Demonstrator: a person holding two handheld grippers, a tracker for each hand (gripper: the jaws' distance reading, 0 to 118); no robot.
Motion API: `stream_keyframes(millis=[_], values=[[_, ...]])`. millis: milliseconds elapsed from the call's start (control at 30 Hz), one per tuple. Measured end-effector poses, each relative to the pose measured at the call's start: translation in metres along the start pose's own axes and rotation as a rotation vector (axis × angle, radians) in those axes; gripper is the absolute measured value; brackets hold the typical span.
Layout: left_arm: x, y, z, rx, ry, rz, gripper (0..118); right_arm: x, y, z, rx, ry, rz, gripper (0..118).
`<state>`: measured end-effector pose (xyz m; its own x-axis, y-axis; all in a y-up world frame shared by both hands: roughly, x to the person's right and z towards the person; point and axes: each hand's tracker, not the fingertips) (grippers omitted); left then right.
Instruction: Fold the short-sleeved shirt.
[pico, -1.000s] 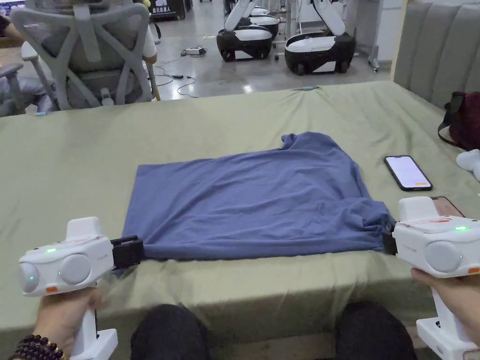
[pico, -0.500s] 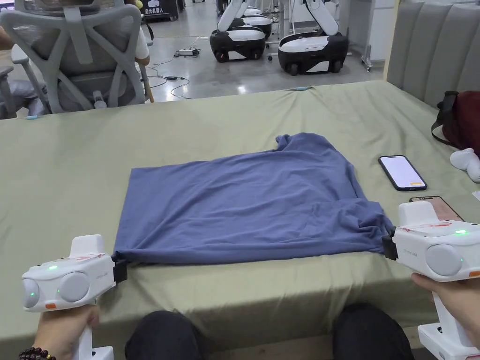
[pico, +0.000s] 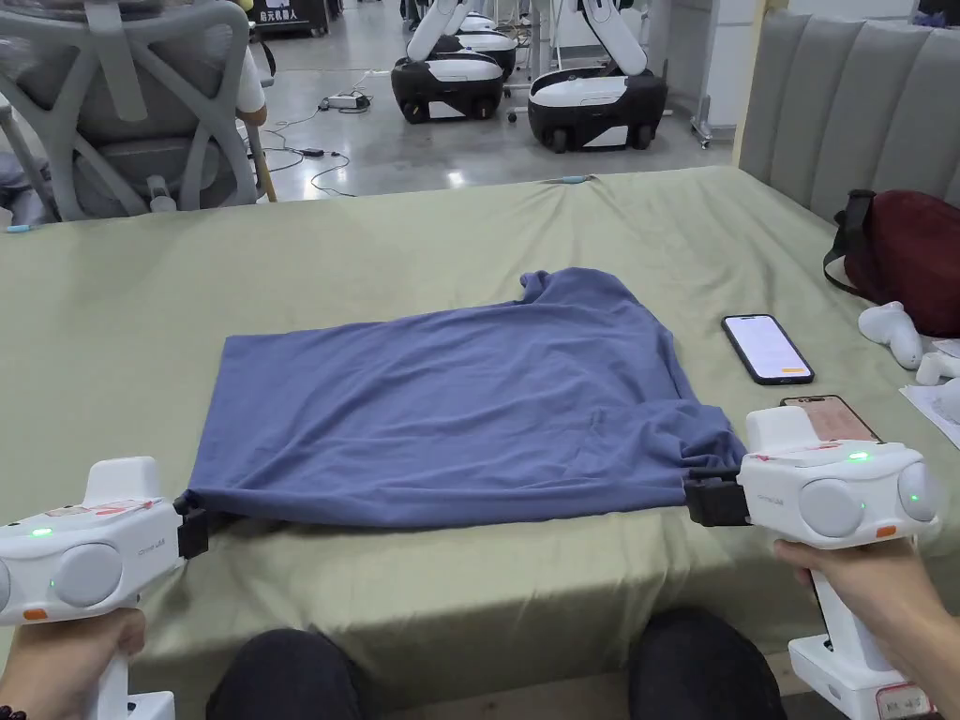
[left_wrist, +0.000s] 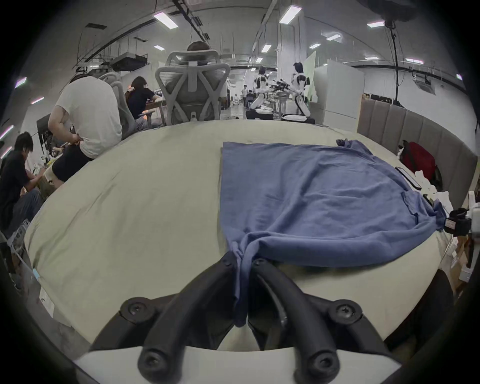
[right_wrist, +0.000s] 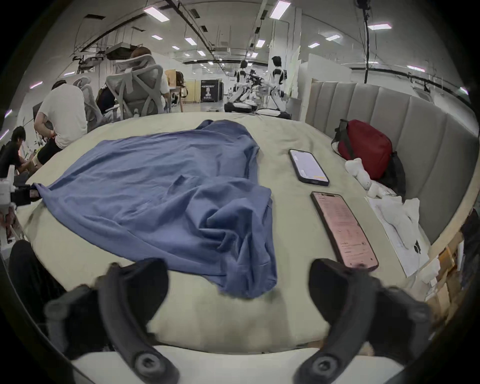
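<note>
I hold the blue short-sleeved cotton shirt (pico: 459, 403) by its near edge, low in the centre of the head view, on the olive-green sheet of the bed (pico: 141, 309). My left gripper (pico: 194, 532) sits at the lower left of that view with its fingers (left_wrist: 228, 262) closed tight on the shirt's bunched lower-left corner; in the left gripper view a strip of blue cloth runs down between them. My right gripper (pico: 701, 499) is at the lower right, just beside the shirt's crumpled right corner. In the right gripper view its fingers (right_wrist: 145, 275) stand wide apart with nothing between them, and the cloth's corner lies loose on the sheet ahead.

The near edge of the bed runs just under both grippers, with my dark-trousered knees (pico: 300, 670) below it. Left of the shirt and beyond it the sheet lies bare. To the right, two black-cased smartphones (pico: 766, 348) lie near the shirt, and past them a dark red bag (pico: 905, 258) leans on the grey padded headboard (pico: 844, 103).

The shirt is spread flat and wide, lightly wrinkled, with a sleeve poking up at its far edge.
</note>
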<state>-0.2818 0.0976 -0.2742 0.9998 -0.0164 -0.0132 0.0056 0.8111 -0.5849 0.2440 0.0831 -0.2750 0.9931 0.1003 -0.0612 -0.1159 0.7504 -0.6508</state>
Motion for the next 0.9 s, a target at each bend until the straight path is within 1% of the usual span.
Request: stream_keyframes(millis=[33, 100, 133, 167, 200, 233, 267, 333, 367, 467, 600, 733, 800, 900], values=[[0.0, 0.0, 0.0, -0.001, -0.001, 0.002, 5, -0.001, 0.0, -0.006, -0.022, -0.019, 0.016, 94], [0.0, 0.0, 0.001, -0.003, 0.002, 0.007, 5, -0.001, -0.002, -0.019, -0.087, -0.05, 0.041, 77], [0.0, 0.0, 0.001, -0.003, -0.001, 0.012, 5, 0.0, -0.003, -0.022, -0.119, -0.022, 0.032, 63], [0.0, 0.0, 0.002, 0.0, -0.003, 0.016, 5, 0.003, -0.002, -0.021, -0.093, 0.033, -0.013, 56], [0.0, -0.001, 0.004, 0.002, -0.008, 0.016, 5, 0.003, -0.001, -0.017, -0.066, 0.026, -0.037, 42], [0.0, -0.002, 0.005, 0.006, -0.012, 0.012, 5, 0.002, 0.0, -0.014, -0.062, 0.036, -0.02, 11], [-0.001, -0.001, 0.005, 0.006, -0.017, 0.007, 5, 0.0, 0.001, -0.012, -0.047, 0.044, -0.011, 8], [-0.001, 0.002, 0.006, 0.005, -0.018, -0.002, 5, -0.004, 0.006, -0.005, -0.033, 0.013, 0.047, 8], [-0.001, 0.005, 0.008, 0.012, -0.014, -0.004, 5, -0.004, 0.008, -0.003, -0.012, 0.017, 0.054, 8], [-0.004, 0.02, 0.008, 0.066, -0.005, 0.004, 5, 0.002, 0.028, 0.002, 0.042, 0.037, 0.026, 8], [-0.004, 0.057, -0.006, 0.096, -0.011, 0.029, 5, 0.004, 0.069, -0.006, 0.095, 0.037, 0.023, 8], [-0.006, 0.096, -0.039, 0.086, 0.001, 0.046, 5, -0.001, 0.121, -0.035, 0.124, 0.03, 0.023, 8], [-0.009, 0.113, -0.065, 0.07, 0.01, 0.059, 5, -0.006, 0.145, -0.06, 0.128, 0.011, 0.043, 8], [-0.011, 0.128, -0.103, 0.048, 0.035, 0.059, 5, -0.012, 0.172, -0.1, 0.106, 0.008, 0.05, 8]])
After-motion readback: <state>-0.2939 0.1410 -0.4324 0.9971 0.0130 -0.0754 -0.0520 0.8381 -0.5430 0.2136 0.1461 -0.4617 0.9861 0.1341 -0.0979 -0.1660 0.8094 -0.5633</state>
